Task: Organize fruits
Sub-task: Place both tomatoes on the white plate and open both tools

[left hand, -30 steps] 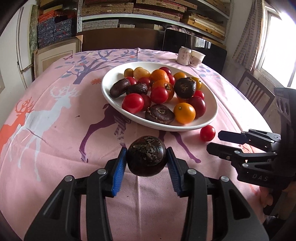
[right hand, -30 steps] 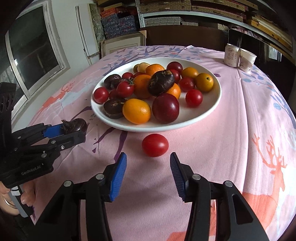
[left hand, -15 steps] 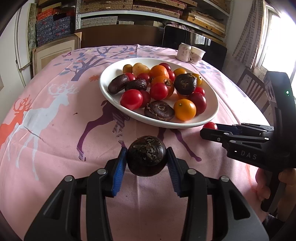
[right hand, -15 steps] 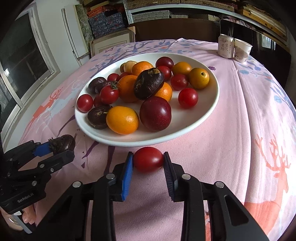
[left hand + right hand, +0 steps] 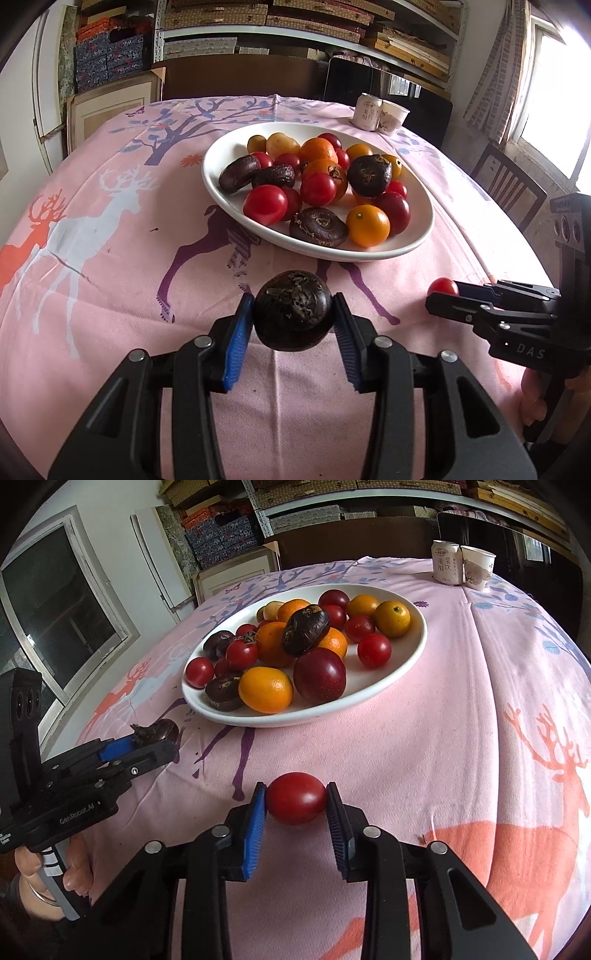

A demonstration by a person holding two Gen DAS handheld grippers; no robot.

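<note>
Fruits fill the plate beyond both claws. Your left claw pinches a dark fruit; your right claw pinches a tomato above the surface.

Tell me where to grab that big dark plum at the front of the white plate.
Grip the dark plum across its widest middle, coming from above on the plate's near side. The orange crowds one flank, so put the fingers front and back.
</note>
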